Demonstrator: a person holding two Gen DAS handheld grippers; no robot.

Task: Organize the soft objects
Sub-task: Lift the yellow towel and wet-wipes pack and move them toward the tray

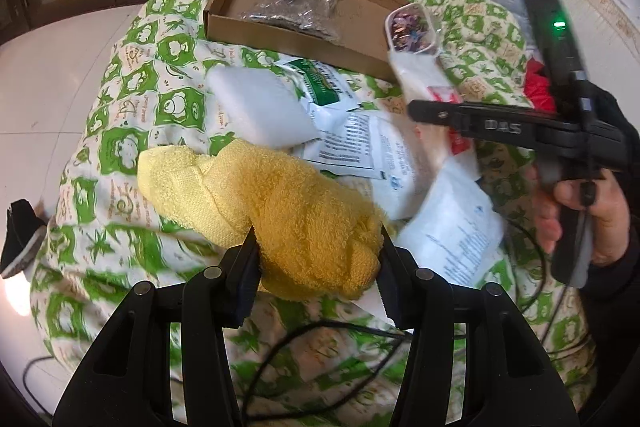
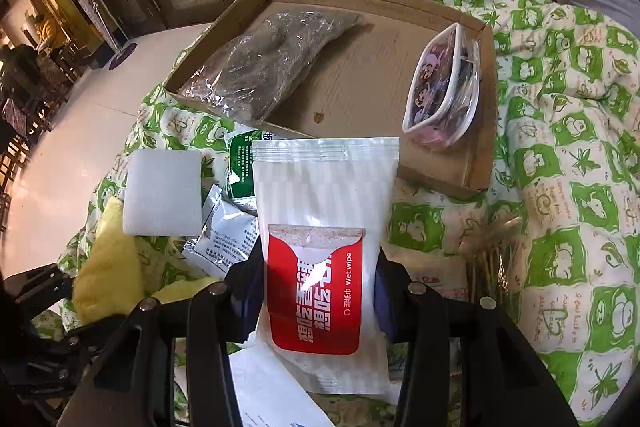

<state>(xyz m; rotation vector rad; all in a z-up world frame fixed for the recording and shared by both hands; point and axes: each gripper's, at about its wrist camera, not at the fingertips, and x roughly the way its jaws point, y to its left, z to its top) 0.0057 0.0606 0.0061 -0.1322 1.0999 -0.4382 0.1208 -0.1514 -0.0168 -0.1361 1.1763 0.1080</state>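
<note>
The left gripper is clamped on one rolled yellow terry towel lying on the green-and-white patterned quilt near its left edge, beyond which bare white floor opens out. The right gripper pinches one white-and-red wet-wipe pack, held upright just short of the near rim of the shallow brown cardboard tray. In that tray lie two things, a crinkled clear bag of dark material at left and a white-rimmed clear pouch against the right wall, with bare cardboard between them, while one white foam block and several printed white sachets crowd the quilt outside it.
</note>
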